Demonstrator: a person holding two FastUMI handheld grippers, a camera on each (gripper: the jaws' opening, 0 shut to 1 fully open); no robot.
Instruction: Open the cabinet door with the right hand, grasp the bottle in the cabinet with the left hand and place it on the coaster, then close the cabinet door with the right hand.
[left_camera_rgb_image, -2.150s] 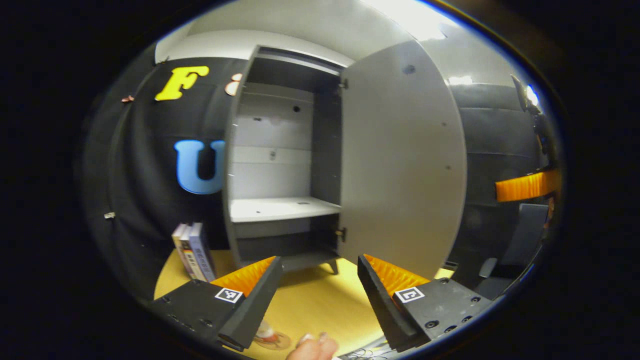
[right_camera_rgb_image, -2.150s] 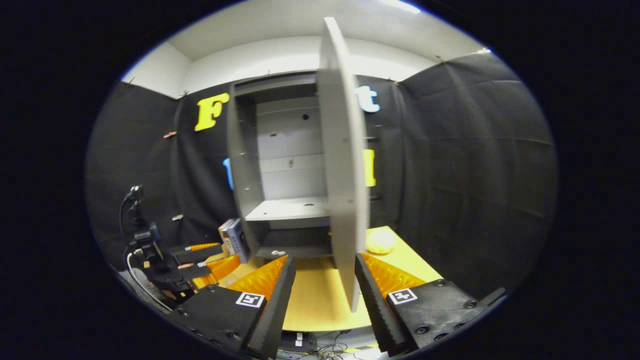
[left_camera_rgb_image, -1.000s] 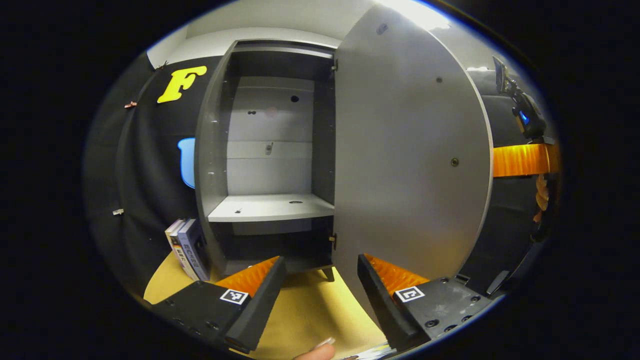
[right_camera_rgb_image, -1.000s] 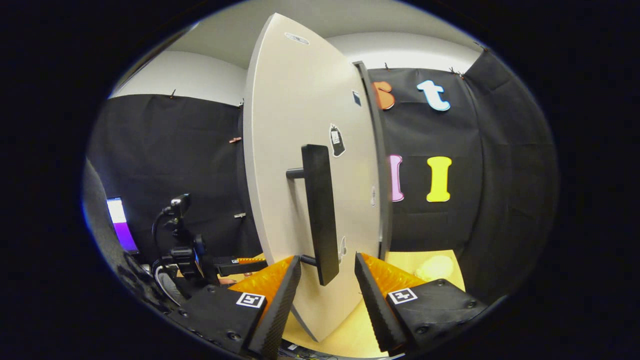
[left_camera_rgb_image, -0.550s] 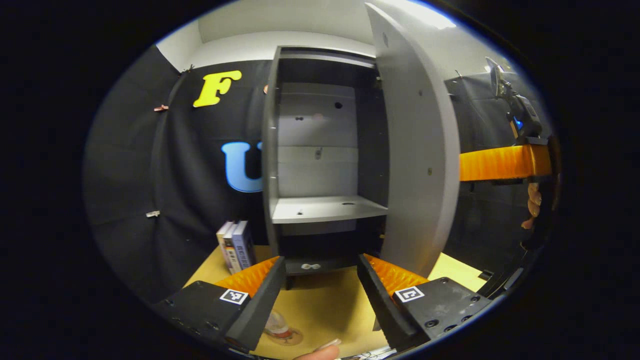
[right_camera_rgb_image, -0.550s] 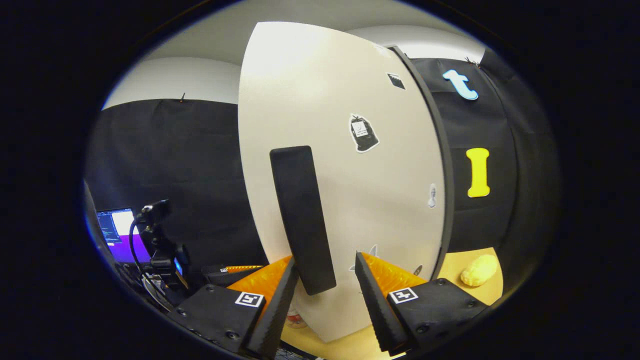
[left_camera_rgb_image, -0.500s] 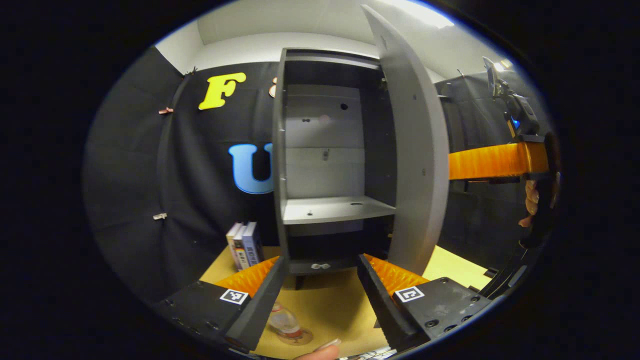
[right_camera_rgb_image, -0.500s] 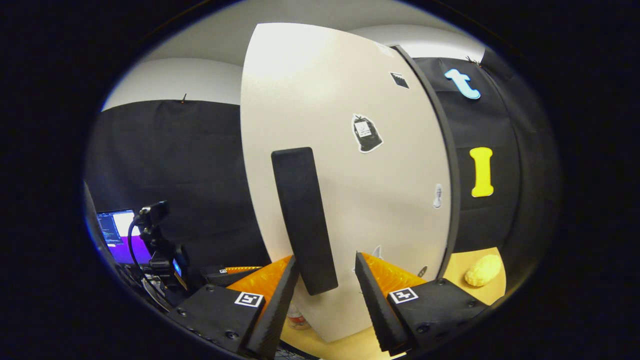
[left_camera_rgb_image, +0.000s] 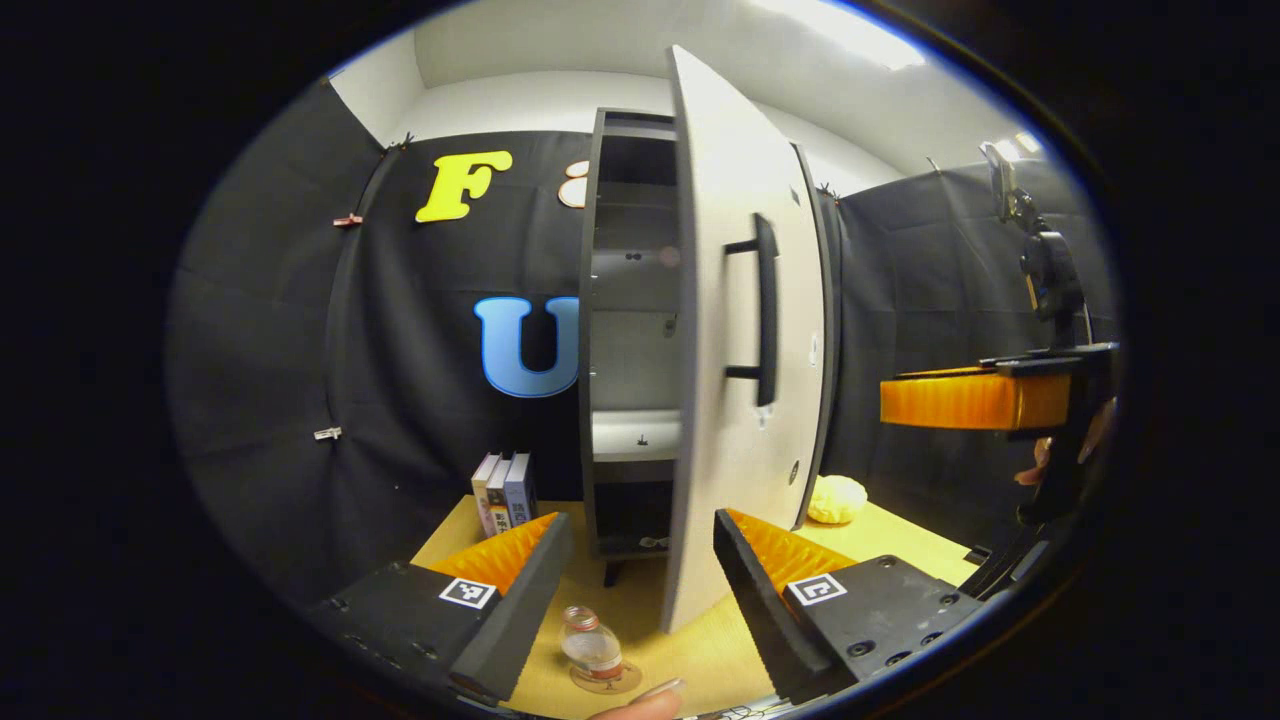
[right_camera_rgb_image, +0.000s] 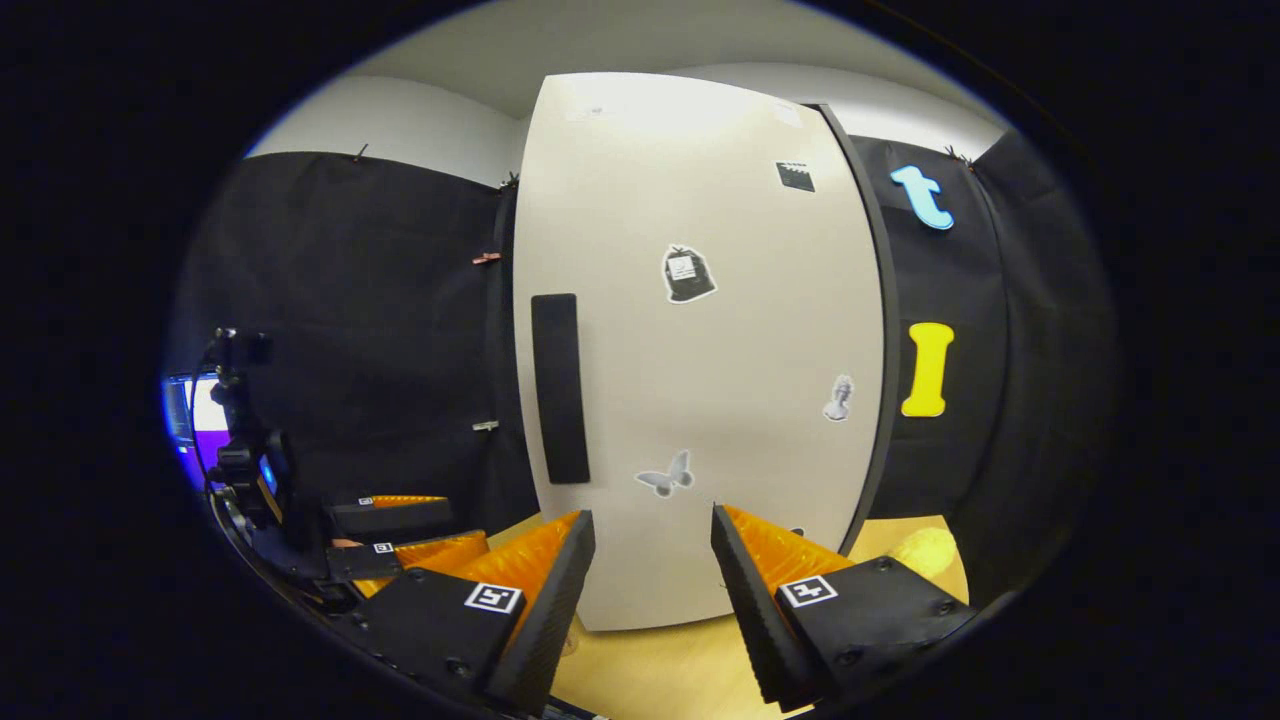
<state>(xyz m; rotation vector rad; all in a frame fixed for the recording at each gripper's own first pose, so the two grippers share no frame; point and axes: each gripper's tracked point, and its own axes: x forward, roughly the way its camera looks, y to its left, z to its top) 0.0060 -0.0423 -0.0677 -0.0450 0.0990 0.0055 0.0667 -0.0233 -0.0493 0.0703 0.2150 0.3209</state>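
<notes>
In the left gripper view, the left gripper is held low over the yellow table, pointing toward the cabinet, with its fingers spread wide and nothing between them. The bottle stands upright on the coaster on the table, just in front of the left finger; the coaster is partly covered by the bottle and its near edge is cut off at the bottom of the view. A fingertip of the person shows at the bottom edge, mostly cut off. The cabinet door stands partly open, seen close to edge-on, and hides most of the cabinet interior; a strip of the shelf remains visible in the gap. The door handle is a dark vertical bar. The right gripper appears at the right of this view, level and apart from the door, held by a hand that is largely hidden. In the right gripper view, the right gripper faces the door's outer face with its fingers wide apart and empty, clear of the handle. Books stand left of the cabinet, and a pale yellow object lies to its right; its identity cannot be determined.
</notes>
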